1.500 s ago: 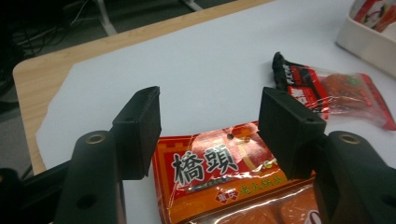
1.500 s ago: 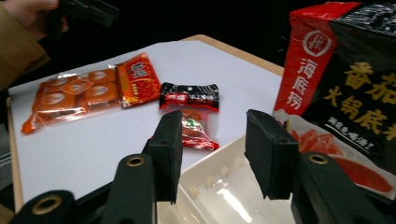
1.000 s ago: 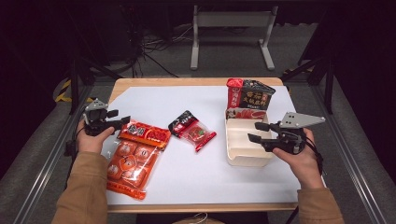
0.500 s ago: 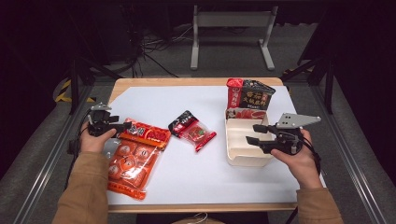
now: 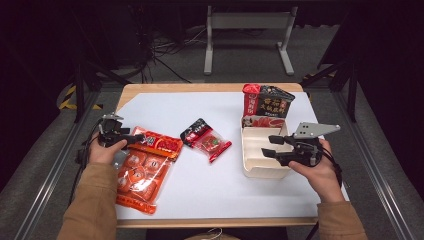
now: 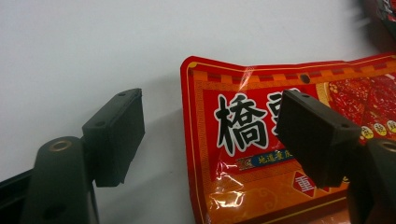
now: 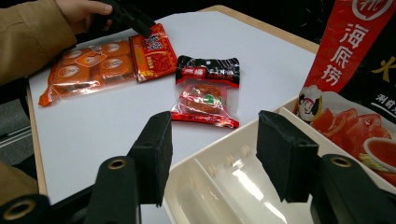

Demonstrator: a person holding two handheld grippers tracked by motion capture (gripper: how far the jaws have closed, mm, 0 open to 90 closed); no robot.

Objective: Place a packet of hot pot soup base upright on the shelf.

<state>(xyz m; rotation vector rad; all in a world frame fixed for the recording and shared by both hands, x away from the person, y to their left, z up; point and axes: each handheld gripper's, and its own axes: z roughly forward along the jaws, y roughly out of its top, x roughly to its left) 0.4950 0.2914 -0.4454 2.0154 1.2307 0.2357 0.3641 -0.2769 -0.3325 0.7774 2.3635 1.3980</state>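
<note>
My left gripper [image 5: 131,140] [image 6: 210,135] is open at the top edge of a flat red-orange seasoning packet [image 5: 159,143] [image 6: 289,149]; one jaw hangs over the packet, the other over bare white table. That packet lies on a larger orange bag of wrapped snacks [image 5: 137,172] [image 7: 84,65]. A small red-and-black sauce packet [image 5: 206,139] [image 7: 208,93] lies mid-table. My right gripper [image 5: 267,146] [image 7: 212,154] is open over the near end of a cream divided tray [image 5: 260,167] [image 7: 243,186], holding nothing. A red-and-black hotpot pouch [image 5: 266,106] [image 7: 359,56] stands at the tray's far end.
A white sheet [image 5: 200,190] covers the wooden table [image 5: 210,88]. Beyond the far edge stand a metal frame leg [image 5: 247,30] and floor cables [image 5: 165,50]. Aluminium rails run along both sides of the table.
My left gripper has slid right toward the seasoning packet, so one jaw now overlaps its edge. The right gripper has shifted slightly left over the tray.
</note>
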